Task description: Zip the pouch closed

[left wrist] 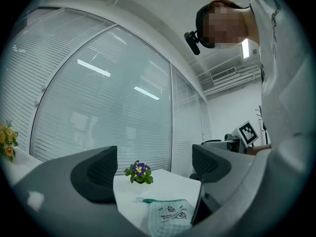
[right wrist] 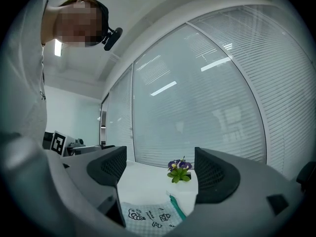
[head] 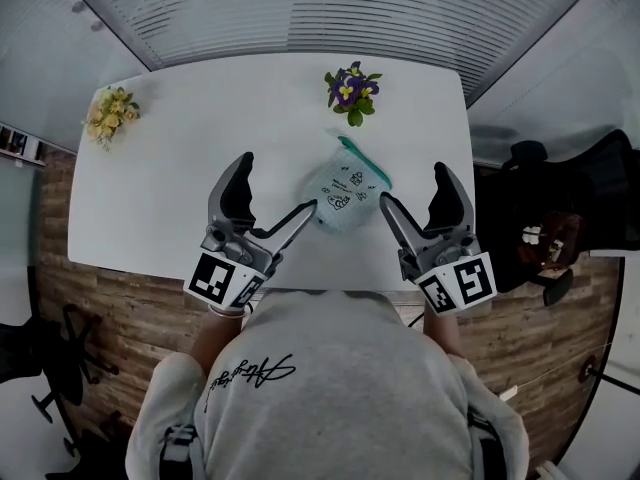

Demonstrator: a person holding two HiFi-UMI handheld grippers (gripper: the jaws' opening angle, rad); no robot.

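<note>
White table [head: 200,168] bears the pouch [head: 345,193] between the wide-open left gripper [head: 278,181] and the wide-open right gripper [head: 412,183].

The pouch [head: 345,196] bears small dark drawings and a line of print, too small to read. Cursive script on the person's grey sweatshirt [head: 340,388] is not legible either.

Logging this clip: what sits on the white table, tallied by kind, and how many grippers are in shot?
Pouches: 1, the checked pouch
Flower plants: 2, the purple flowers and the yellow flowers
Grippers: 2, the left gripper and the right gripper, both open
Total: 5
</note>
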